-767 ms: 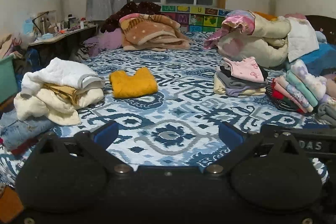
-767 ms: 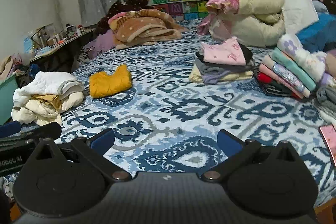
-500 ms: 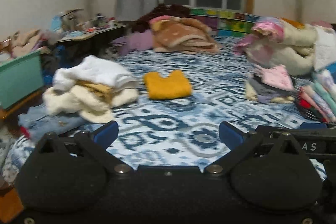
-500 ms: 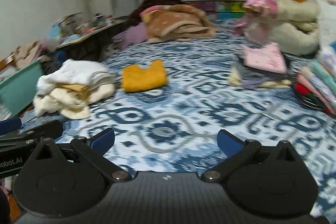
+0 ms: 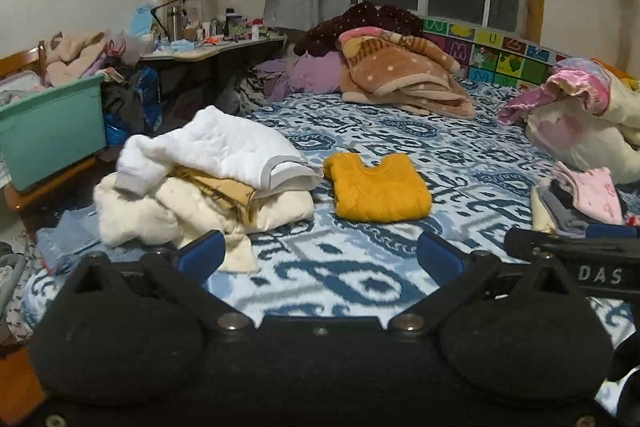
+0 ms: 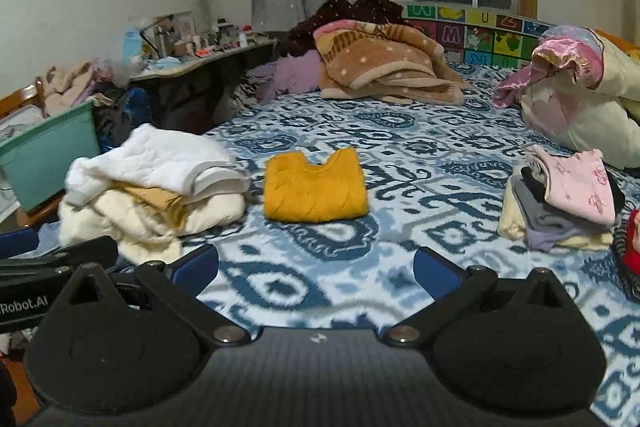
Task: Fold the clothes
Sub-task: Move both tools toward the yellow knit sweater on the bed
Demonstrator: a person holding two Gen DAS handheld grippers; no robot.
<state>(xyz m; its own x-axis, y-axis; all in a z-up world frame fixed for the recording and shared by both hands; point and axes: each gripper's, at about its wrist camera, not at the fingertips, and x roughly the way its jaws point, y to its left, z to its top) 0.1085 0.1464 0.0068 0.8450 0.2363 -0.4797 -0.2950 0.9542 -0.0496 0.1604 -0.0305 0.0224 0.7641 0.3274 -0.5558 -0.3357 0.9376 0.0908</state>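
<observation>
Ahead-left of both released, empty tongs (image 5: 320, 253) (image 6: 316, 265), the rumpled white-and-cream garment heap (image 5: 200, 183) could topple if grabbed low.

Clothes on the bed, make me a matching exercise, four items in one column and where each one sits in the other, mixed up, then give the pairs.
Column one:
1. yellow sweater
2. white garment
3. pink top
4. brown dotted blanket

Column two:
A. far end of the bed, near the window
B. top of the unfolded heap at left
C. folded, alone on the bedspread
D. top of a folded stack at right

Pairs: 1-C, 2-B, 3-D, 4-A
</observation>
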